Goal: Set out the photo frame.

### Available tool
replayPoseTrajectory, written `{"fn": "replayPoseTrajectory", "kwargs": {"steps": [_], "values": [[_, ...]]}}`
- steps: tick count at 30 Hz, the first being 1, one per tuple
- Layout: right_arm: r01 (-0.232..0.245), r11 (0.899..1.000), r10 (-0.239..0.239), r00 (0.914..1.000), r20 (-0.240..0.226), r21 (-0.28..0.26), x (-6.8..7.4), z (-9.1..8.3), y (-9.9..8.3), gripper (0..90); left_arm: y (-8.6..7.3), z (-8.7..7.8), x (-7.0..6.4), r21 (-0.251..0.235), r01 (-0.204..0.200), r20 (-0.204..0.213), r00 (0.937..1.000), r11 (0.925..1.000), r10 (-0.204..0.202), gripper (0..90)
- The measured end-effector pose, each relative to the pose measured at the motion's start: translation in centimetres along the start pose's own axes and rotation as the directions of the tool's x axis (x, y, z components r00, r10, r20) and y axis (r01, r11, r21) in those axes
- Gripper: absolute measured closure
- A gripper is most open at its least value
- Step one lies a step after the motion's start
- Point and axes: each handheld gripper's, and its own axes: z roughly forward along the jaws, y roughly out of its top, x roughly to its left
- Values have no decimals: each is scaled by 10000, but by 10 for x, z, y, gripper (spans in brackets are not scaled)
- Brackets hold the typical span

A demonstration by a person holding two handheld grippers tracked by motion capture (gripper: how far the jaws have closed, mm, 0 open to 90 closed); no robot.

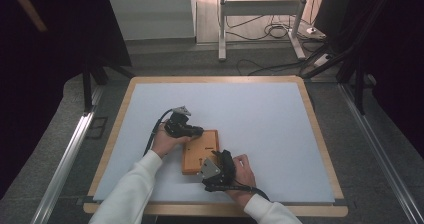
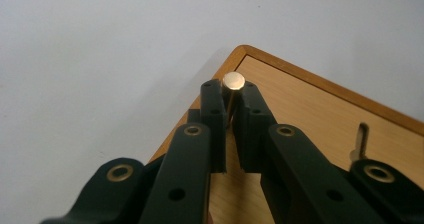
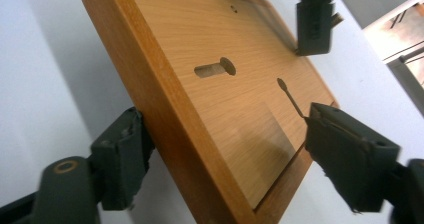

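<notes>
A flat wooden board (image 1: 202, 146) with a raised rim lies on the white table near its front edge. In the right gripper view its face (image 3: 200, 29) has a keyhole-shaped slot (image 3: 215, 68) and a thin slot (image 3: 290, 96). My right gripper (image 1: 217, 170) holds the board's near end, one jaw against each side edge (image 3: 227, 134). My left gripper (image 2: 231, 91) is shut on a small wooden peg (image 2: 233, 80) with a round top, held upright over the board's far left corner (image 2: 242, 51). That gripper (image 1: 187, 129) rests at the board's far left.
The white table top (image 1: 250, 114) has a wooden rim and wide free room behind and to both sides of the board. Beyond the table are a metal stand (image 1: 222, 29) and cables on the floor (image 1: 275, 31). White sleeves come in from the bottom.
</notes>
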Motion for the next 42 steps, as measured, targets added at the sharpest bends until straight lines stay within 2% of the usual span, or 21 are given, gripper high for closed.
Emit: {"fn": "replayPoseTrajectory", "kwargs": {"steps": [2,5,6,8,9,10,11,12,14,16,17,18,21,24,34,37,42], "values": [[-34,10000,34,10000,52,12,-1,-1,1,228,0,0,-1,-58,1,-88,10000,10000,-1,834],[-24,9999,25,10000,66,-146,-6,-4,2,297,0,0,0,-130,41,-39,10000,9999,-42,819],[-38,9997,39,10000,50,-245,-8,-6,4,332,0,0,2,-171,221,134,9997,9996,-218,783],[29,9993,-23,9999,152,-360,-10,-8,5,367,0,-1,3,-178,311,167,9994,9994,-308,703],[29,9993,-23,9999,152,-360,-10,-8,5,367,0,-2,3,-231,386,72,9992,9990,-384,703],[66,9991,-57,9997,239,-411,-11,-10,6,378,0,-5,4,-381,416,-88,9991,9984,-419,657],[1,9990,11,9996,280,-448,-13,-11,7,386,0,-8,4,-516,447,-246,9986,9977,-460,606],[-79,9988,93,9996,271,-491,-16,-12,7,390,-1,-11,4,-634,487,-365,9980,9968,-511,518],[-56,9987,70,9996,259,-503,-17,-12,7,391,-2,-18,5,-806,558,-520,9968,9952,-601,467],[-22,9988,35,9996,266,-486,-17,-11,7,391,-7,-28,6,-916,455,-843,9950,9948,-533,444],[57,9990,-46,9997,241,-453,-17,-11,6,392,-8,-31,6,-939,420,-821,9954,9947,-498,404],[57,9990,-46,9997,241,-453,-17,-11,6,392,-12,-35,6,-1010,372,-816,9956,9942,-455,404],[94,9990,-86,9998,172,-433,-16,-10,6,393,-23,-48,3,-960,28,-1309,9913,9954,-154,364],[109,9990,-101,9998,184,-435,-16,-11,6,401,-34,-57,-1,-859,25,-1542,9879,9963,-158,352],[131,9992,-124,9998,171,-386,-18,-10,6,407,-58,-74,-9,-762,214,-1666,9854,9969,-339,351],[138,9993,-131,9997,213,-356,-19,-11,6,409,-67,-78,-11,-414,228,-1666,9856,9989,-294,365],[140,9991,-130,9996,238,-393,-22,-12,8,432,-77,-82,-13,-312,250,-1702,9850,9992,-299,364]]}}
